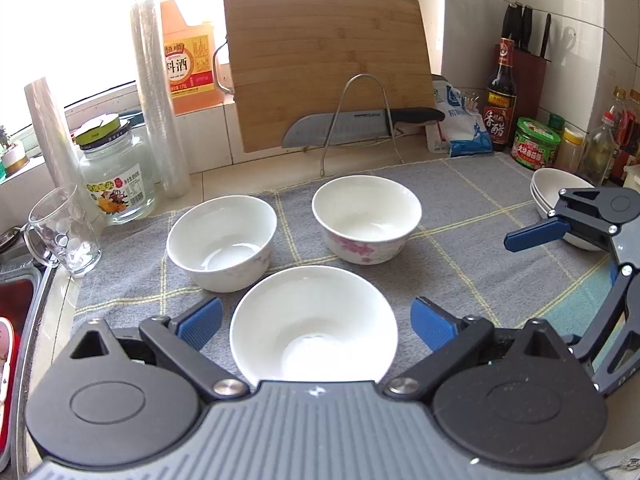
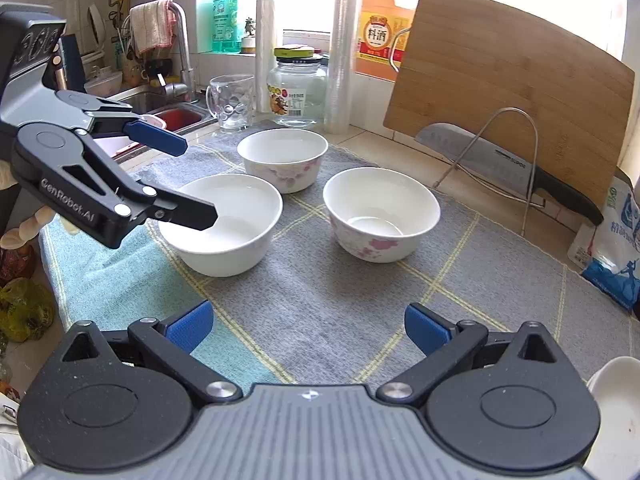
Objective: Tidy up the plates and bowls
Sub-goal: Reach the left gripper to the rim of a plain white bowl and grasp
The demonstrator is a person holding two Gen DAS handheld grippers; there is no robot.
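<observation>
While both claws, left (image 1: 316,322) and right (image 2: 308,326), gape empty, three white bowls sit before the cutting board (image 1: 328,64): one plain (image 1: 314,322), two flowered (image 1: 366,218).

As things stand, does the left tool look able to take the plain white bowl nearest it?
Probably yes. The left tool is open, with the plain white bowl right in front between its blue pads. Nothing lies between them, and the two other bowls stand clear behind.

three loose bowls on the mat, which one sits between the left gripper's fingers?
The plain white bowl nearest the left gripper. Its open blue pads flank it without touching; the two pink-flowered bowls sit farther back.
</observation>
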